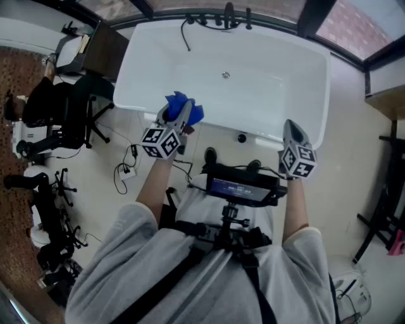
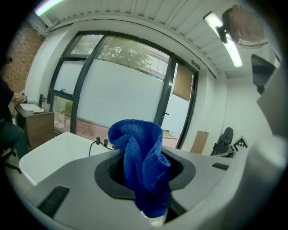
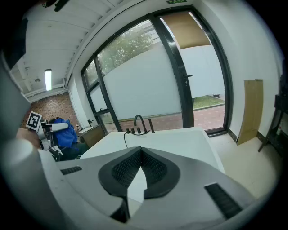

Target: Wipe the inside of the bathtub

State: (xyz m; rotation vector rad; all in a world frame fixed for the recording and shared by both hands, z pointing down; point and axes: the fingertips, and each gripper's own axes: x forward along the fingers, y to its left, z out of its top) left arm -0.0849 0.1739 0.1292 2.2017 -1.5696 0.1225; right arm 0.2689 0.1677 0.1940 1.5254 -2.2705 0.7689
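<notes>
The white bathtub (image 1: 266, 69) lies ahead of me, with a dark faucet (image 1: 218, 19) on its far rim and a drain (image 1: 225, 75) in its floor. My left gripper (image 1: 180, 112) hovers over the tub's near left rim, shut on a bunched blue cloth (image 1: 188, 107). In the left gripper view the cloth (image 2: 141, 161) fills the gap between the jaws, above the tub (image 2: 54, 150). My right gripper (image 1: 292, 126) hangs by the near right rim, jaws shut with nothing in them (image 3: 140, 152). Its view looks across the tub (image 3: 180, 139) to the faucet (image 3: 139, 122).
A person sits on a dark office chair (image 1: 79, 117) at a desk (image 1: 101, 47) left of the tub. Cables (image 1: 126, 168) trail on the floor there. A black stand (image 1: 380, 209) is at the right. Tall windows (image 3: 148, 85) stand behind the tub.
</notes>
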